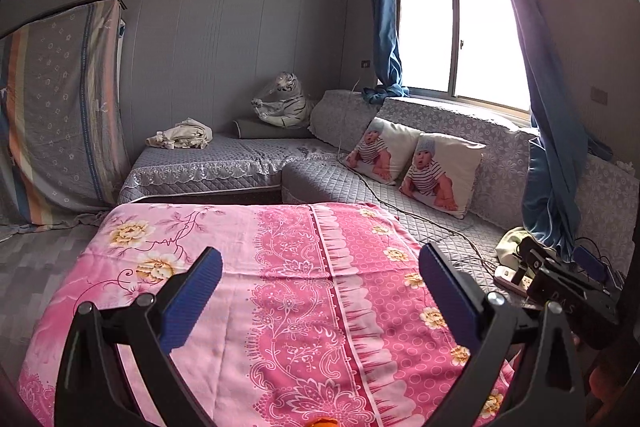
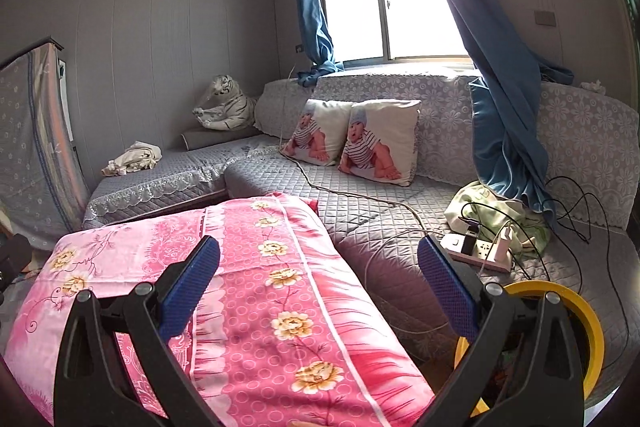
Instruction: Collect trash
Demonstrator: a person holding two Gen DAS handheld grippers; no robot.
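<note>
A pink floral cloth (image 1: 280, 287) covers the table in the foreground of both views, its surface smooth, with a darker patterned band running down the middle. Behind it a grey quilted corner sofa (image 1: 248, 155) wraps along a grey panelled wall and under a bright window (image 1: 456, 27) hung with blue curtains (image 1: 386, 19). Two cushions printed with a baby (image 1: 440, 171) lean against the sofa back, a plush white tiger (image 1: 284, 103) sits in the corner, and a crumpled pale cloth (image 1: 180, 137) lies on the seat near it. A mattress in striped fabric (image 1: 56, 115) leans against the left wall. On the sofa seat to the right lie a white power strip (image 2: 480, 251) with plugs and black cables, and a bundled light green cloth (image 2: 496, 211) just behind it.

The left gripper (image 1: 320, 291) hovers over the pink cloth with its blue-padded jaws spread wide and nothing between them. The right gripper (image 2: 319, 283) is likewise wide apart and empty, over the table's right edge. Beside the right gripper's right finger, a yellow-rimmed bin (image 2: 592, 327) stands low next to the sofa; its contents are hidden. A small orange scrap (image 1: 324, 422) shows at the bottom edge of the left wrist view, too cropped to identify.
</note>
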